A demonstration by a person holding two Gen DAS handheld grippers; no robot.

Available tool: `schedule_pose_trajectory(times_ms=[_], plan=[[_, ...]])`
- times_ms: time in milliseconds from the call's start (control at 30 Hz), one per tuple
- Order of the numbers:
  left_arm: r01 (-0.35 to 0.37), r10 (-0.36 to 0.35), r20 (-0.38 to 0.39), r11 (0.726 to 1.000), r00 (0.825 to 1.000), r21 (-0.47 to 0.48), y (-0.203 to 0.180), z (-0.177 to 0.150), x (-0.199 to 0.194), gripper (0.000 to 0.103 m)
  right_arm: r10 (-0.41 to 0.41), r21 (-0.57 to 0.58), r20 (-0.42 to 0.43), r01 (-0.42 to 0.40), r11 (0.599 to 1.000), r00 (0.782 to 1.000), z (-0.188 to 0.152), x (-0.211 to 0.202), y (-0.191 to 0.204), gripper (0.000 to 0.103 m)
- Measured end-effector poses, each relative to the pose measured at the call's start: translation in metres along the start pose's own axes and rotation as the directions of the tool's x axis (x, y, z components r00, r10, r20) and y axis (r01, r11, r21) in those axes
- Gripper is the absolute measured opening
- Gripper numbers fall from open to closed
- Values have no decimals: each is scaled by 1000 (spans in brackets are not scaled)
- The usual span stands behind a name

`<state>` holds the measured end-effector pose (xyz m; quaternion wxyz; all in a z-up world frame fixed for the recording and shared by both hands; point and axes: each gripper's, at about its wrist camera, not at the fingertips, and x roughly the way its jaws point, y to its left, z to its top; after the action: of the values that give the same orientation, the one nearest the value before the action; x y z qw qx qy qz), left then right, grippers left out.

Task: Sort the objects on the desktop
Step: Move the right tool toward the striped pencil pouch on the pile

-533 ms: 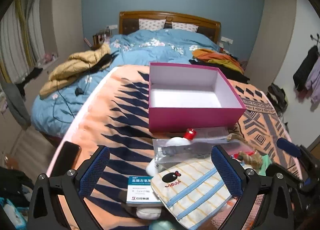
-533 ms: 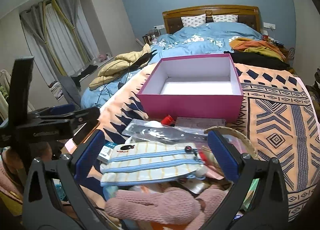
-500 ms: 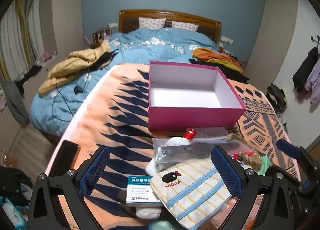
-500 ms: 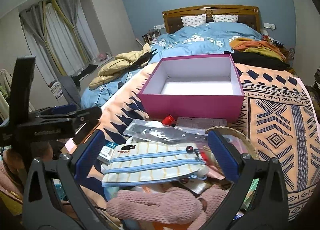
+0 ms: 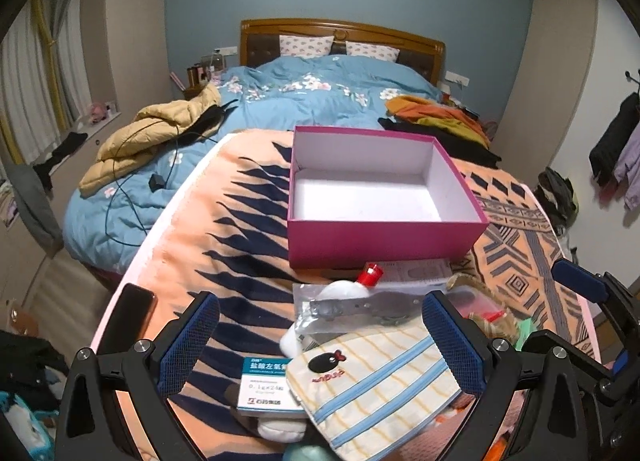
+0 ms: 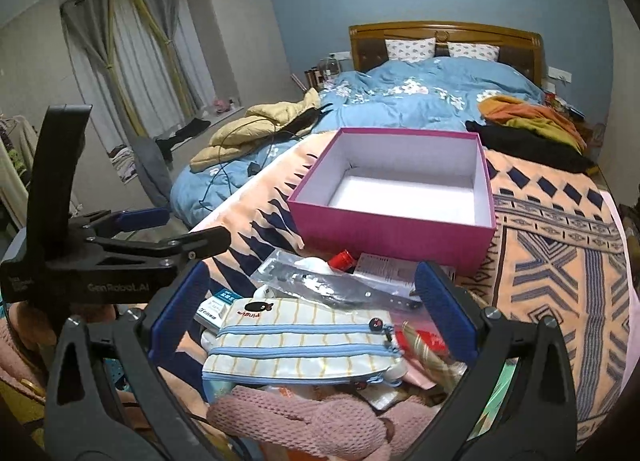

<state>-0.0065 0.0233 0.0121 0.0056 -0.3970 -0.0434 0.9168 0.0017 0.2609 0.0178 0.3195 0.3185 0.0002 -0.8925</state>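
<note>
Evidently the sorting has not begun in any way that shows: the pink box [image 5: 386,197] stands on the patterned table [image 5: 224,221] with its white inside bare, nothing in it in either view. All the things to be sorted lie in one heap just in front of the box, at the near end of the table. On top is a striped zip pouch [image 6: 300,345] with a small black cartoon figure on it; beside and partly under it sits a blue-and-white medicine box [image 5: 266,387]. Between the pouch and the box lies a clear plastic bag holding a dark strap [image 6: 340,287], over a white bottle with a red cap [image 5: 370,275]. A pink knitted item [image 6: 316,417] lies nearest the right camera, and more small things under the heap are too hidden to name. A dark phone [image 5: 128,317] rests apart at the table's left edge. The left gripper [image 5: 320,341] hovers over the pouch, jaws wide apart and holding nothing; the right gripper [image 6: 312,313] does likewise, jaws spread around the pouch without touching it. Judging from this, every item remains to be moved, and the pouch looks the likely first pick.
</note>
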Motion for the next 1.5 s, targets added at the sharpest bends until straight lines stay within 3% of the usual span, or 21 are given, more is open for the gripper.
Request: schedule_pose_trajectory(times_ms=[567, 1500], plan=[[-89, 89, 1, 996, 996, -31, -16, -8, -1, 103, 57, -2, -26, -58, 998, 998, -2, -1, -29, 103], [-58, 58, -21, 998, 998, -8, 7, 10, 24, 103, 0, 31, -82, 3, 1000, 997, 11, 34, -19, 103]])
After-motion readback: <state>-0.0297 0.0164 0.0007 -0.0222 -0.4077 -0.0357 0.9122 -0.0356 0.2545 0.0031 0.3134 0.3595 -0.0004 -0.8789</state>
